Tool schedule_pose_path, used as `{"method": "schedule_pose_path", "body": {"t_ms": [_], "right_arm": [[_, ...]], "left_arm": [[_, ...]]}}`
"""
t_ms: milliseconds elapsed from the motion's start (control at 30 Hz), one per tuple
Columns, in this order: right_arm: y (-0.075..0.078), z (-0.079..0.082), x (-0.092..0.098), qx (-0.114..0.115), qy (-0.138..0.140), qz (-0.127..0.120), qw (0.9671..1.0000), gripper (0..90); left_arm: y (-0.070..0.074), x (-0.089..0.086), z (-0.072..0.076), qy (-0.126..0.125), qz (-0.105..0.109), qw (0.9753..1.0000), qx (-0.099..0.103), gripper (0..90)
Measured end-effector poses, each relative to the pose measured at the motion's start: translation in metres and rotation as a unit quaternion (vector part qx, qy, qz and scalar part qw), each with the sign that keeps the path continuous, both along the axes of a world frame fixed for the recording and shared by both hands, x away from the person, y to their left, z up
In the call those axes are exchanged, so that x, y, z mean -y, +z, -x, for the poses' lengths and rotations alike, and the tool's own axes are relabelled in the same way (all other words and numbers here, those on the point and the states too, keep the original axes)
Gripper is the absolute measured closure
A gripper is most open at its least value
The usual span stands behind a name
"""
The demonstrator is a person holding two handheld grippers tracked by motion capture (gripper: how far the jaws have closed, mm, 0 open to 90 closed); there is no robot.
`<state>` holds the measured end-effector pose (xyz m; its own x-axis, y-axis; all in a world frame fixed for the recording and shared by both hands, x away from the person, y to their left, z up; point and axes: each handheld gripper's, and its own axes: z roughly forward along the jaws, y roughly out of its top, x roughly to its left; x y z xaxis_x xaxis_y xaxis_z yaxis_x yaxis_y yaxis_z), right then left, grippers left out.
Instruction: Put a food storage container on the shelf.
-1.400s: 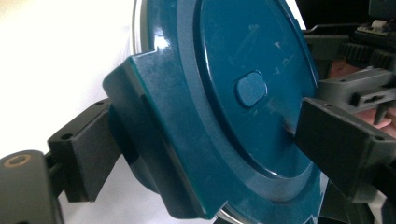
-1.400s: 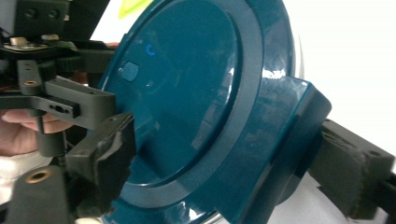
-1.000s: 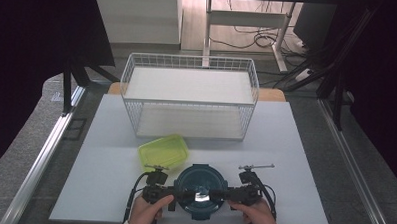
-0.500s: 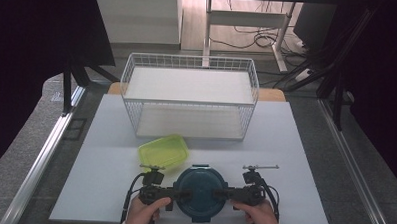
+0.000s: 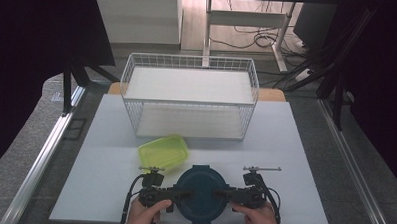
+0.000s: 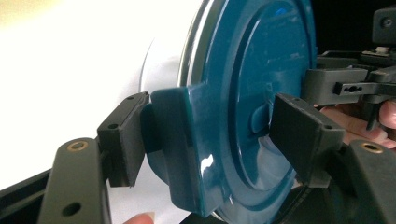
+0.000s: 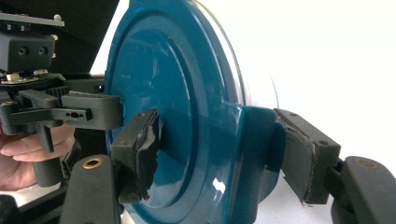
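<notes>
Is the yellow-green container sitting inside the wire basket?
No, the yellow-green container lies on the table in front of the wire basket.

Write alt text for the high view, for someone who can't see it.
Two hands at the near edge of a white table hold black grippers, the left gripper and right gripper meeting a round dark teal lid from opposite sides. Behind lie a yellow-green container and a white wire basket.

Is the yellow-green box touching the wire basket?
Apart. The high view shows a strip of bare table between the yellow-green box and the wire basket.
</notes>
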<state>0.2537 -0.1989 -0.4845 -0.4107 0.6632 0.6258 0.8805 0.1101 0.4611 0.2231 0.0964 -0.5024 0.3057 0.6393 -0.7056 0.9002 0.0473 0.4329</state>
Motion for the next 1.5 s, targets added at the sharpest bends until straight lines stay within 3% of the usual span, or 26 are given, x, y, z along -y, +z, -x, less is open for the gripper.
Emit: {"method": "schedule_pose_path", "body": {"t_ms": [600,1500], "right_arm": [[0.003,-0.003,0.005,0.013,0.005,-0.010,0.9999,36.9],[0.016,-0.007,0.008,0.035,0.001,-0.002,0.9994,36.9]], "left_arm": [[0.007,0.002,-0.001,0.000,-0.014,0.9996,0.023,32.1],[0.016,0.007,-0.010,-0.007,-0.009,0.9991,0.040,32.1]]}}
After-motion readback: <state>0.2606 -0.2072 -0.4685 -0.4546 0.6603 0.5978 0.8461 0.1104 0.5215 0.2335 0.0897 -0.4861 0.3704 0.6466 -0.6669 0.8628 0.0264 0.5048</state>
